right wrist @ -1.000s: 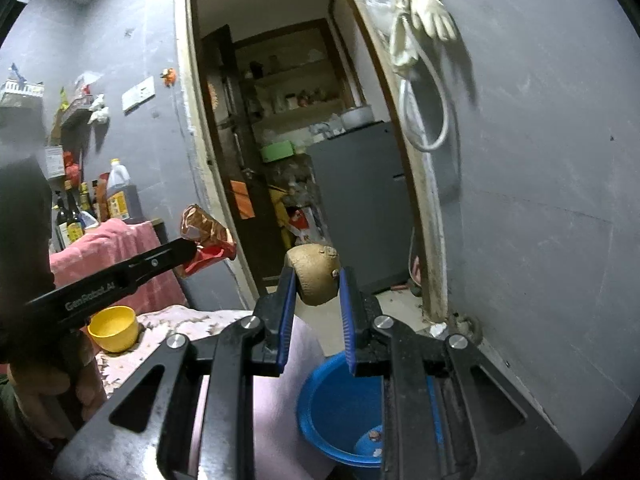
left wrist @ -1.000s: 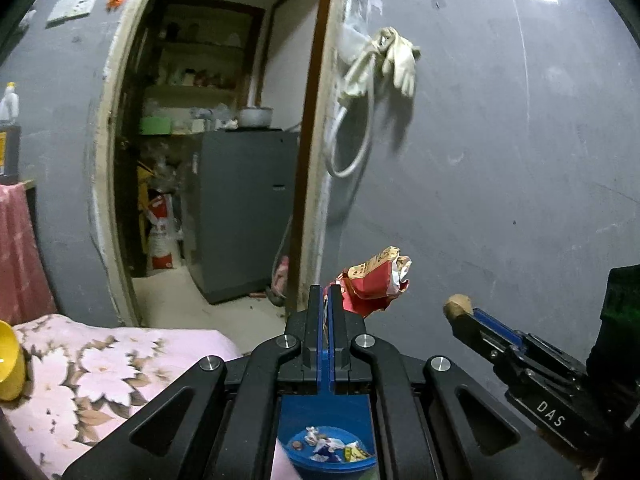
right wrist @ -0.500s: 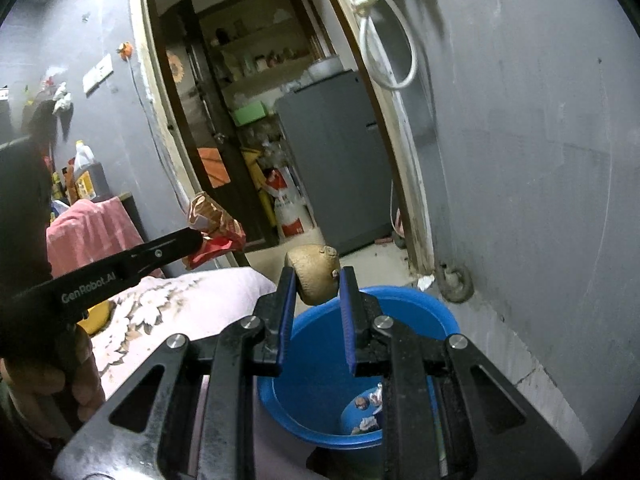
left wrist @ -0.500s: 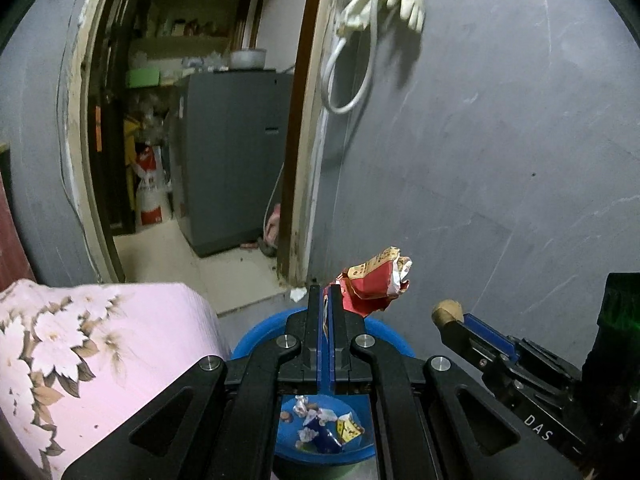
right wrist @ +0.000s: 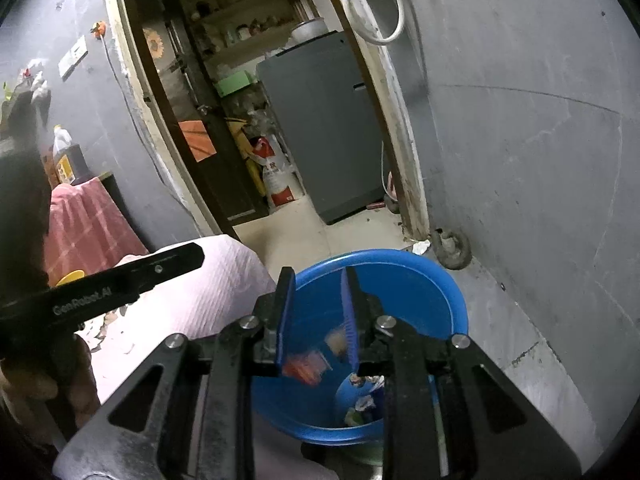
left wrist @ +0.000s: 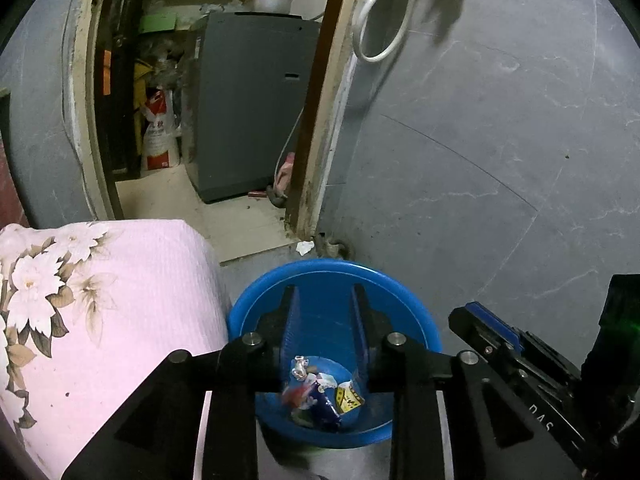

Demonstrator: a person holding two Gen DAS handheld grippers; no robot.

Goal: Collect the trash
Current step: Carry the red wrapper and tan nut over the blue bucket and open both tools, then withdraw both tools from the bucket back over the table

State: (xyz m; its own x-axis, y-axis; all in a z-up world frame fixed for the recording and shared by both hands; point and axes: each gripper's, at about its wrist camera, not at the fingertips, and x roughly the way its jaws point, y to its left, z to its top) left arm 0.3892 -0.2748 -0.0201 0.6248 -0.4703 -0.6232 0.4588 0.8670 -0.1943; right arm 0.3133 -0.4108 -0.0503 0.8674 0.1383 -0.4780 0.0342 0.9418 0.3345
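A blue plastic bucket (left wrist: 260, 308) stands on the floor by the grey wall; it also shows in the right wrist view (right wrist: 448, 292). My left gripper (left wrist: 325, 300) is open and empty above it. My right gripper (right wrist: 316, 284) is open and empty above it too. Crumpled wrappers (left wrist: 320, 396) lie at the bucket's bottom. In the right wrist view a red wrapper (right wrist: 306, 366) and a tan piece (right wrist: 336, 338) show blurred inside the bucket. The right gripper also shows at the lower right of the left wrist view (left wrist: 492, 332), and the left gripper at the left of the right wrist view (right wrist: 160, 268).
A pink flowered cloth (left wrist: 100, 300) covers a surface left of the bucket. A doorway (left wrist: 208, 120) leads to a room with a grey cabinet (left wrist: 248, 100). The grey wall (left wrist: 480, 160) is close on the right. A yellow bowl (right wrist: 68, 278) sits at far left.
Both grippers have opened over the bucket. The red wrapper has left the left gripper and the brown round piece has left the right one; both now show blurred inside the bucket.
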